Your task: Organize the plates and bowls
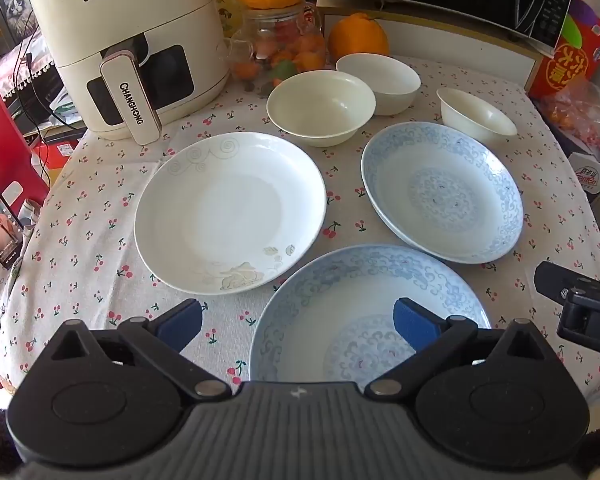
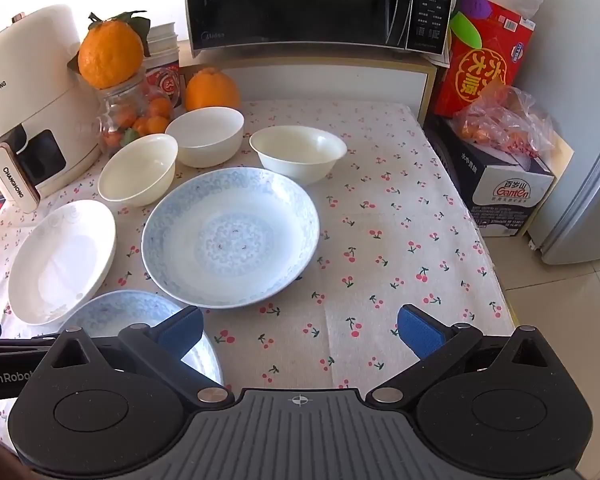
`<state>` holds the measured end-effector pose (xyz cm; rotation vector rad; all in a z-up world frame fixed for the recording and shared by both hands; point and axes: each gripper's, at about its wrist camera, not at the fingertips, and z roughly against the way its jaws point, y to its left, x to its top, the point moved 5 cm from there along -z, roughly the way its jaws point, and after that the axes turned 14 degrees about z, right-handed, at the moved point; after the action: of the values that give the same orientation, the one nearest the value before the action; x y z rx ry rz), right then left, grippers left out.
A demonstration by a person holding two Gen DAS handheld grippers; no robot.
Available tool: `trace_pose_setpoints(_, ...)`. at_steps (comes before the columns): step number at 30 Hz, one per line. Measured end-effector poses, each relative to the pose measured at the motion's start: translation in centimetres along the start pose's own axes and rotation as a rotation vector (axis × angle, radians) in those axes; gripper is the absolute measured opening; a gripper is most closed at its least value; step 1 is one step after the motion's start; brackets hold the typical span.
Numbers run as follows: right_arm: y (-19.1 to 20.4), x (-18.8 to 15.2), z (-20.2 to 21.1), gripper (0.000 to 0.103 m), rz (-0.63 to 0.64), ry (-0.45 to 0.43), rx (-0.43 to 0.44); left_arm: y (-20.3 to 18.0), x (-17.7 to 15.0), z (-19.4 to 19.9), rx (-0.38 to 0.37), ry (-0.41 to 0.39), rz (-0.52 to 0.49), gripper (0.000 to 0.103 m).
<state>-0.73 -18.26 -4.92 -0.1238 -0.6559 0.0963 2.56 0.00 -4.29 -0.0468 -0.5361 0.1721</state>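
Three plates lie on the cherry-print tablecloth: a white plate point(image 1: 230, 212) point(image 2: 62, 260), a far blue-patterned plate point(image 1: 442, 190) point(image 2: 230, 236) and a near blue-patterned plate point(image 1: 364, 316) point(image 2: 112, 312). Behind them stand three cream bowls: left point(image 1: 320, 106) point(image 2: 138, 168), middle point(image 1: 378, 76) point(image 2: 204, 134), right point(image 1: 476, 112) point(image 2: 298, 152). My left gripper point(image 1: 298, 326) is open and empty, above the near blue plate's left edge. My right gripper point(image 2: 300, 332) is open and empty over bare cloth, right of the near blue plate.
A white air fryer point(image 1: 128, 48) stands back left, next to a glass jar of fruit point(image 1: 280, 44) topped by an orange, and a second orange point(image 1: 358, 36). A microwave point(image 2: 320, 4) sits behind. Boxes and a fruit bag point(image 2: 500, 120) crowd the right edge.
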Motion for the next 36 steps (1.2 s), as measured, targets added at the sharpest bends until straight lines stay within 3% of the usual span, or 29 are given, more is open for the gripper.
trace_pose_setpoints(36,-0.09,-0.09,-0.36,0.103,-0.004,0.004,0.002,-0.07,0.28,-0.11,0.004,-0.003,-0.005,0.103)
